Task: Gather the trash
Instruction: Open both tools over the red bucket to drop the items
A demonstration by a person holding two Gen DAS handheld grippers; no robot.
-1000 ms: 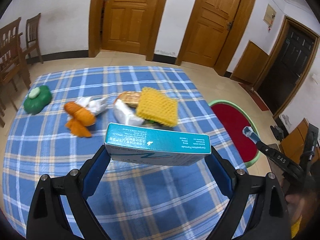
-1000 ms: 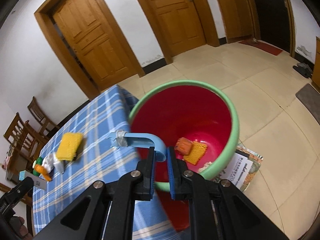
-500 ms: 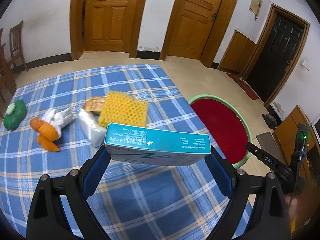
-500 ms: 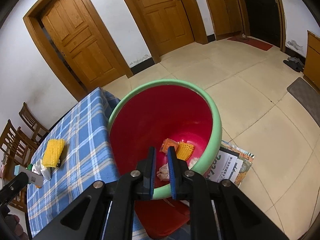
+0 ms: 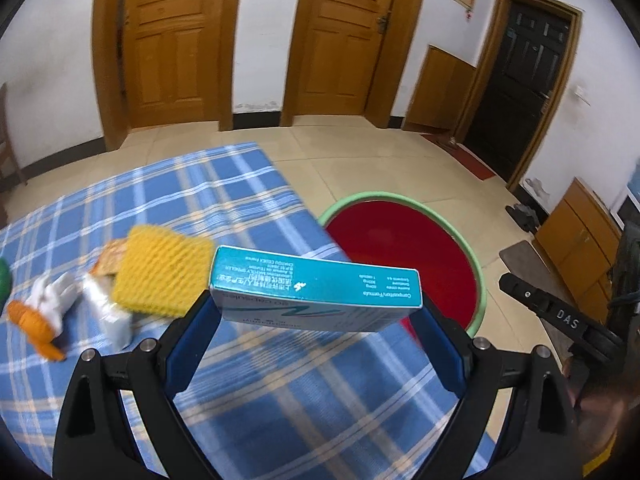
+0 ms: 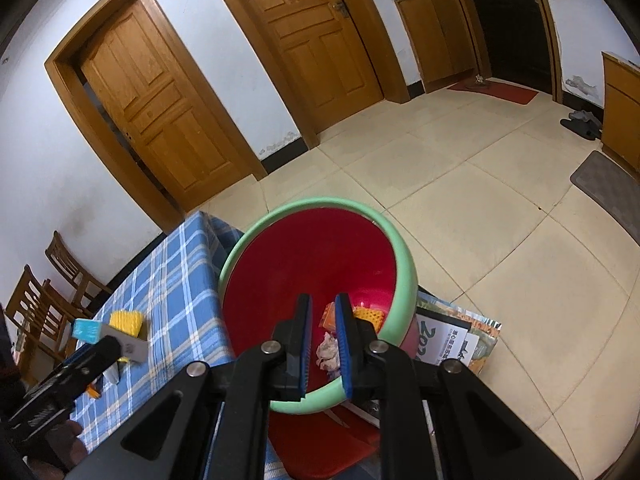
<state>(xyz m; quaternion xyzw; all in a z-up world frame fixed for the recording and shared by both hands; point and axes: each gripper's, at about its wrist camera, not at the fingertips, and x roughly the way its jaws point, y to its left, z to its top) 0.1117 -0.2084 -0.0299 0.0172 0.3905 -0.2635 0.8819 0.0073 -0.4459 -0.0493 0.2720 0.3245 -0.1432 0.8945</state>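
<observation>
My left gripper (image 5: 316, 314) is shut on a teal medicine box (image 5: 320, 286), held flat across its fingers above the blue plaid table (image 5: 300, 392). The box hangs near the table's right edge, next to the red bin with a green rim (image 5: 478, 280). My right gripper (image 6: 323, 308) is shut and holds nothing; it hovers over the bin's rim (image 6: 404, 264). Inside the bin lie an orange piece (image 6: 329, 316), yellow mesh (image 6: 368, 314) and crumpled paper (image 6: 327, 350). On the table lie yellow foam mesh (image 5: 160, 272), a clear wrapper (image 5: 108, 312), white tissue (image 5: 54, 296) and orange scraps (image 5: 32, 320).
Printed magazines (image 6: 452, 340) lie on the tiled floor against the bin. Something red (image 6: 340, 448) lies under the bin. Wooden chairs (image 6: 40, 304) stand beyond the table's far end. A grey mat (image 6: 608, 188) and a wooden cabinet (image 6: 620, 104) are at the right.
The left gripper carried the teal box rightward, toward the bin. A light-blue curved piece at the right gripper's tips a second ago is gone from them, and that gripper now hovers over the bin.
</observation>
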